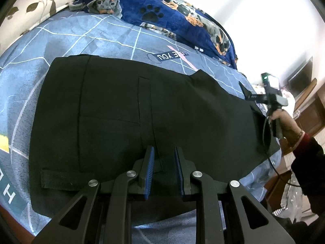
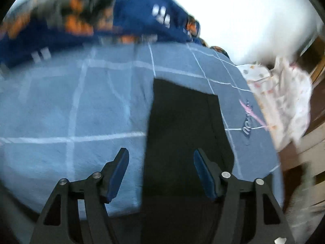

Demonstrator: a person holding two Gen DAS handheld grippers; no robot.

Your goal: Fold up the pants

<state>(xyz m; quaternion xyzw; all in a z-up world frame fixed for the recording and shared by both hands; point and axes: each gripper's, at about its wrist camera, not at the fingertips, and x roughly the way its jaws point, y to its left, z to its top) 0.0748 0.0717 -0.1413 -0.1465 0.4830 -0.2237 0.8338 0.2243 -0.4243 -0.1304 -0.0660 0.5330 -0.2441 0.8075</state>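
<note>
Left gripper (image 1: 162, 152) clenched on a fold of the black pants (image 1: 121, 111), which lie flat on the bed (image 1: 71, 38) ahead of it. Right gripper (image 2: 161, 154) released, jaws wide, nothing pinched; pants' end just beyond its fingertips.

Left gripper (image 1: 162, 152): angled downward, jaws nearly together, seemingly pinching a fold of cloth. Right gripper (image 2: 161, 158): jaws spread wide, nothing between the blue pads (image 2: 119, 172), view blurred. Right hand (image 1: 284, 122): wrapped around the handle at far right, dark sleeve (image 1: 306, 152) behind the wrist.
</note>
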